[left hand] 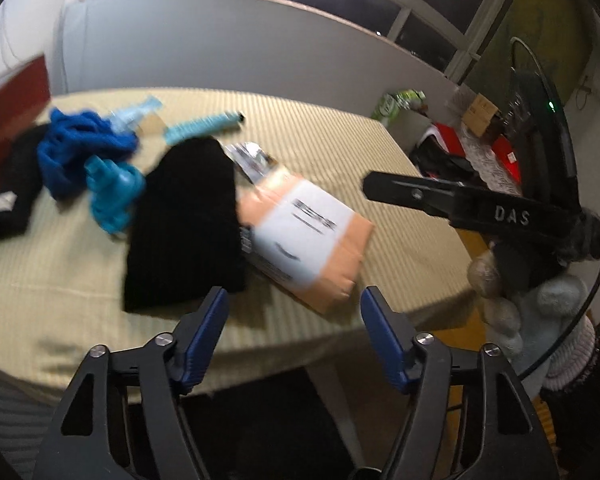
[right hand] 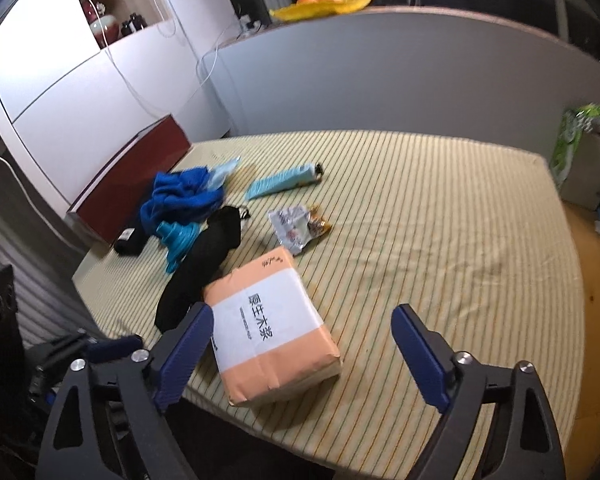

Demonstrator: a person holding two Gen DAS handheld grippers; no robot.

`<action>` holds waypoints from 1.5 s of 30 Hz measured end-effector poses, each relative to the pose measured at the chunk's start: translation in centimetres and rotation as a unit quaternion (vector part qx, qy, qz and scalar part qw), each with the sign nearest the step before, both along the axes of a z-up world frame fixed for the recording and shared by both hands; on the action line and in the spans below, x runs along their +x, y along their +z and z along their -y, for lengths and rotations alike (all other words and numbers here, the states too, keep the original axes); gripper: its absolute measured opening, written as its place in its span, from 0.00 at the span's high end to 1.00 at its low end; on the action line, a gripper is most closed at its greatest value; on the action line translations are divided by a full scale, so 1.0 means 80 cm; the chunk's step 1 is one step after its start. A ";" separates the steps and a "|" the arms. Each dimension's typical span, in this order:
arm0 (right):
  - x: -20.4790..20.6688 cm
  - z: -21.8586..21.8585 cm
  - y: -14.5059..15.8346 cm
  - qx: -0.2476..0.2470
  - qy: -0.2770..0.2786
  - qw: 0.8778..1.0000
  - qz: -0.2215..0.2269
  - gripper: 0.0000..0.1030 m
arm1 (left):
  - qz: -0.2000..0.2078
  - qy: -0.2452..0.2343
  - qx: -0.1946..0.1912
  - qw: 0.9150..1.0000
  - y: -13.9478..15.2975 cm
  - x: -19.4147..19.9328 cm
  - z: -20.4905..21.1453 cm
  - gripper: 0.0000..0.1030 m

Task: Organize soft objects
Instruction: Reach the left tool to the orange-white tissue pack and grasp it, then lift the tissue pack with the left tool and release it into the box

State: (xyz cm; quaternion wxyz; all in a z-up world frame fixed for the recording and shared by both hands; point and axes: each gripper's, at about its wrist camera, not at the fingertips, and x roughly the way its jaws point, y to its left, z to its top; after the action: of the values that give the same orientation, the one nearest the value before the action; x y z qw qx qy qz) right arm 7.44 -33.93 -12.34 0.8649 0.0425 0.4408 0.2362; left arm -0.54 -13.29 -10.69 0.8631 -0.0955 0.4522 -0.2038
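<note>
The soft things are heaped at the table's left: a black cloth (right hand: 204, 268) lies against the left edge of the tissue pack (right hand: 274, 328), with a teal piece (right hand: 178, 242) and a blue cloth (right hand: 180, 200) beyond it, and a second black item (right hand: 130, 240) at the far left edge. A snack wrapper (right hand: 298, 226) and a pale blue folded thing (right hand: 284, 180) lie just beyond.

Both claws are held wide and empty over the near edge of the table (right hand: 440, 240): the right gripper (right hand: 302, 350) frames the pack, the left gripper (left hand: 294, 334) sits between cloth and pack.

Risks are judged as follows: the overlapping cloths could be snagged and lifted together; the pack, near the edge, could be nudged off; a thin cloth could be missed by a shallow pinch. The left view is blurred.
</note>
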 end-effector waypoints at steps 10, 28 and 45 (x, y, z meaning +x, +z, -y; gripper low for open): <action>0.049 -0.005 -0.030 0.003 0.061 0.994 -0.090 0.33 | -0.078 0.018 -0.030 0.996 -0.032 0.036 0.032 0.48; 0.078 -0.003 -0.059 0.039 0.086 0.980 -0.173 0.61 | -0.079 0.019 -0.003 0.997 -0.050 0.075 0.059 0.46; 0.047 0.044 -0.054 0.030 0.019 0.984 -0.173 0.61 | -0.041 -0.038 0.011 0.998 -0.045 0.091 0.098 0.46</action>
State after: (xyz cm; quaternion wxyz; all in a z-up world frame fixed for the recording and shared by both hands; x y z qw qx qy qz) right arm 11.19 -37.47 -16.68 0.7692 0.1005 0.5771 0.2554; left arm 6.78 -21.14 -14.26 0.8367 -0.0773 0.4923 -0.2272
